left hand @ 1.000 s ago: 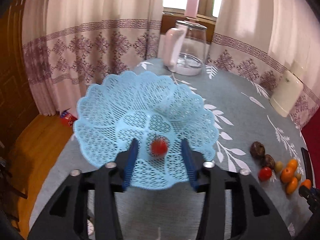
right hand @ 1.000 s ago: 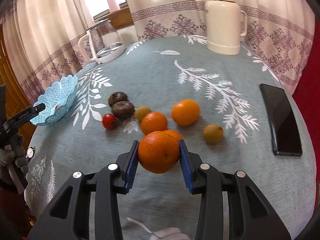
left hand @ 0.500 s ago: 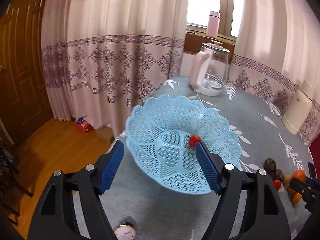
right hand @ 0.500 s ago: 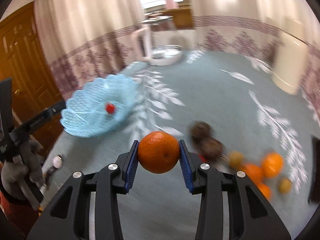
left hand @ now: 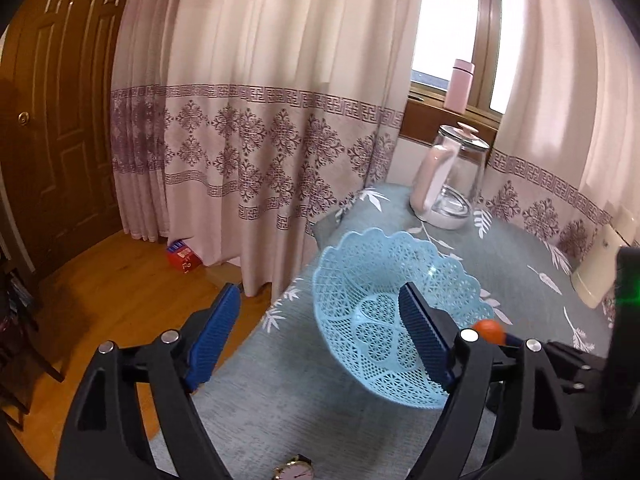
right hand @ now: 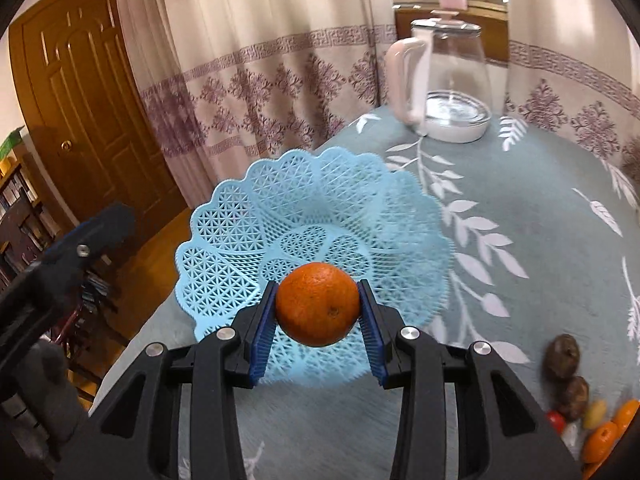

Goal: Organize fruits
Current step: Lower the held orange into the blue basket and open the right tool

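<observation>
The light blue lattice basket stands near the table's left edge, and also shows in the left wrist view as the basket. My right gripper is shut on a large orange and hangs just over the basket's near rim. My left gripper is open wide and empty, drawn back at the basket's left side, over the table edge. The held orange peeks from behind its right finger. Loose fruits lie at the lower right: two brown ones, a red tomato and small oranges.
A glass kettle stands behind the basket, a white thermos far right. A wristwatch lies at the table's near edge. Curtains, a wooden door and a red box on the floor are to the left.
My right gripper has carried the orange from the fruit pile leftward to the basket. My left gripper has opened wider and drawn back left from the basket; the small red fruit is out of sight.
</observation>
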The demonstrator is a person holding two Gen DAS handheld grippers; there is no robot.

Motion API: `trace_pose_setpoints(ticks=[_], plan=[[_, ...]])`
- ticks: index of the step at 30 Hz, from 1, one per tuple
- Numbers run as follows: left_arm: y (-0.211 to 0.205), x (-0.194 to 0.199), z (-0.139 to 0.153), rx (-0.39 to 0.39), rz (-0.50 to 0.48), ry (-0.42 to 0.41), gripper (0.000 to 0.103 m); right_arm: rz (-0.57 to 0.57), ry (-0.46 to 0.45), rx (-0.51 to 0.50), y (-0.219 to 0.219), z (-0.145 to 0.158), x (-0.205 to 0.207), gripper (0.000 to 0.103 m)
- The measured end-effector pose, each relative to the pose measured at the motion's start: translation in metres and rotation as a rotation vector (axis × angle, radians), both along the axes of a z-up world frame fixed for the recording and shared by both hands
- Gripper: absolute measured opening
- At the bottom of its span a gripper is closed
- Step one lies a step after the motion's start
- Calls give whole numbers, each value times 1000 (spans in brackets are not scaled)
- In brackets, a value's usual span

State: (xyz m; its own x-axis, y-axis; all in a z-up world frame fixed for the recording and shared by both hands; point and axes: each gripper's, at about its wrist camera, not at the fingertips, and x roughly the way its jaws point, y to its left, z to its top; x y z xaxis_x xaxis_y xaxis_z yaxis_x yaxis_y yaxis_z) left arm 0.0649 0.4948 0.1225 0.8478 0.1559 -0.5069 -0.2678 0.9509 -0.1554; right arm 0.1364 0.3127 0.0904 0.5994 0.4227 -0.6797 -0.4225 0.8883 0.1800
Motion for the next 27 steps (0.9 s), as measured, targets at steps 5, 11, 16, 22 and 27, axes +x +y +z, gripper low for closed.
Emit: trace_pose_setpoints(ticks=[5, 11, 16, 22, 27], plan=[[6, 0, 0, -16, 17, 3, 93, -3, 20, 11, 8, -5, 7, 48], [9, 0, 0, -26, 24, 2, 96, -23, 12, 29, -1, -1, 2, 51], [7, -1, 1, -22, 20, -4, 97, -69, 12, 54, -18, 1, -1, 56], [0, -2, 4, -19, 11, -11, 97, -127, -9, 75, -40, 8, -11, 58], [-6, -4, 7, -15, -4, -19, 97, -176, -33, 89, -57, 14, -17, 60]])
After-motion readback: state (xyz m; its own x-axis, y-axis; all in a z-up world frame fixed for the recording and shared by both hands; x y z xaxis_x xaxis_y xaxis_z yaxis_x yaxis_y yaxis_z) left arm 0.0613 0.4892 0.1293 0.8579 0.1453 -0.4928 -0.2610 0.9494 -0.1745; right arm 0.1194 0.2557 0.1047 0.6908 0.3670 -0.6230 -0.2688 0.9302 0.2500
